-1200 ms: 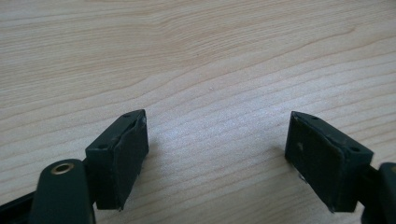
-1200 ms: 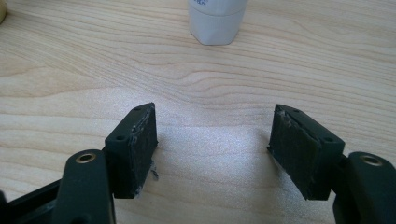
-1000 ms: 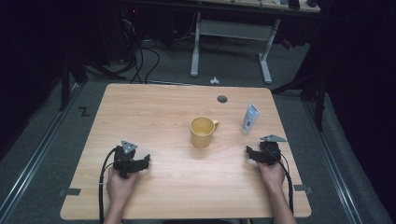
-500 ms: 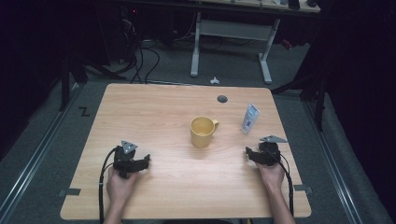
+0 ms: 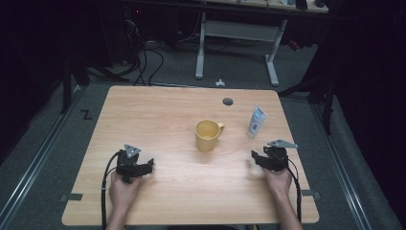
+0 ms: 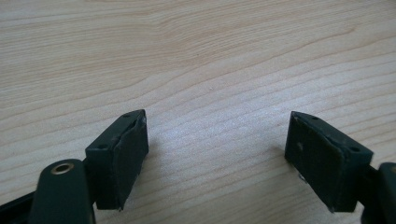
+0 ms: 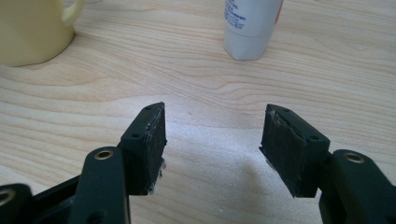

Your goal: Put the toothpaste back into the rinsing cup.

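A: Where is the tube [image 5: 256, 120] lying from the right gripper [image 5: 257, 158]?

B: It is standing upright just ahead of it, the yellow mug [image 5: 208, 134] sitting between both hands. The right gripper's jaws have just been closing on nothing and are standing spread; the left gripper [image 5: 146, 165] is resting spread, farther off.

A: And the surroundings?

B: A pale wooden worktop [image 5: 158, 115]; a dark room behind.

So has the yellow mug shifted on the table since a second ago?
No. The yellow mug sits at the same spot, just left of the white tube and below the grommet hole, handle toward the tube.
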Demonstrator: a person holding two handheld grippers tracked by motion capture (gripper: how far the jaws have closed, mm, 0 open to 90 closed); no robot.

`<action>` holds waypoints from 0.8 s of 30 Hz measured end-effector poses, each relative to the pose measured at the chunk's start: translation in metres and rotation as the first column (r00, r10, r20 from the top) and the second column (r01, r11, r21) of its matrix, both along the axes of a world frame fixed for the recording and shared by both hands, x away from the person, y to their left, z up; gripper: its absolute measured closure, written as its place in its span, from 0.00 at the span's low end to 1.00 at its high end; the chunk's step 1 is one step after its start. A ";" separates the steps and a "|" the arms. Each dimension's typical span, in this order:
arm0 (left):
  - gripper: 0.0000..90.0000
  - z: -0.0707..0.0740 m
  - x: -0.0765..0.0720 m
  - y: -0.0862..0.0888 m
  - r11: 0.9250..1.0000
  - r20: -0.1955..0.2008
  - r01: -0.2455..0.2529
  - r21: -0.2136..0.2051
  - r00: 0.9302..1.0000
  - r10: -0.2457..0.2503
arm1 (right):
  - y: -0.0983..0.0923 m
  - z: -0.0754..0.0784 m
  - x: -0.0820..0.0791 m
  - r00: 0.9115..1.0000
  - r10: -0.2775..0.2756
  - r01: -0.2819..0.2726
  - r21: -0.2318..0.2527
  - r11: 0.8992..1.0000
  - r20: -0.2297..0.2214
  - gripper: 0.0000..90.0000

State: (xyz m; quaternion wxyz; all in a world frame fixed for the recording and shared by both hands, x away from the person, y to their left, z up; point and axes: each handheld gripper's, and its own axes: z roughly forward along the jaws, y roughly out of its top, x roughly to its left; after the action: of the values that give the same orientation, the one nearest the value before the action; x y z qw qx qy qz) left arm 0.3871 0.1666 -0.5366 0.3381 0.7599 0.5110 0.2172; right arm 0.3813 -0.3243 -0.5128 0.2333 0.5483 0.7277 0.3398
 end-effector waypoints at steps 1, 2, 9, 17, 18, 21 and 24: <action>0.24 0.000 0.000 0.000 1.000 -0.001 0.001 0.000 1.000 -0.001 | 0.001 0.001 -0.001 1.000 0.003 -0.003 0.001 1.000 0.000 0.45; 0.24 0.000 0.000 0.000 1.000 -0.001 0.001 0.000 1.000 -0.001 | 0.002 0.002 -0.002 1.000 0.004 -0.004 0.009 1.000 0.009 0.45; 0.24 0.000 0.000 0.000 1.000 0.000 0.000 0.000 1.000 0.000 | 0.002 0.006 -0.006 1.000 0.011 -0.012 0.032 0.999 0.020 0.46; 0.24 0.000 0.000 0.000 1.000 -0.001 0.000 -0.001 1.000 0.000 | 0.006 0.016 -0.013 0.997 0.024 -0.027 0.052 0.998 0.067 0.49; 0.24 0.000 0.000 0.000 1.000 -0.001 0.000 -0.001 1.000 0.000 | 0.006 0.016 -0.013 0.997 0.024 -0.027 0.052 0.998 0.067 0.49; 0.24 0.000 0.000 0.000 1.000 -0.001 0.000 0.000 1.000 0.000 | 0.007 0.020 -0.013 0.998 0.026 -0.030 0.064 0.998 0.062 0.49; 0.24 0.000 0.000 0.000 1.000 -0.001 0.000 -0.001 1.000 0.000 | 0.006 0.022 -0.014 0.998 0.032 -0.037 0.081 0.996 0.063 0.49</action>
State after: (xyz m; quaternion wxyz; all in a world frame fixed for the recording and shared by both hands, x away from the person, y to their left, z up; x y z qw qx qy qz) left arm 0.3875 0.1666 -0.5364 0.3380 0.7600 0.5112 0.2165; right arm 0.3677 -0.3184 -0.4906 0.2271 0.5340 0.7150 0.3900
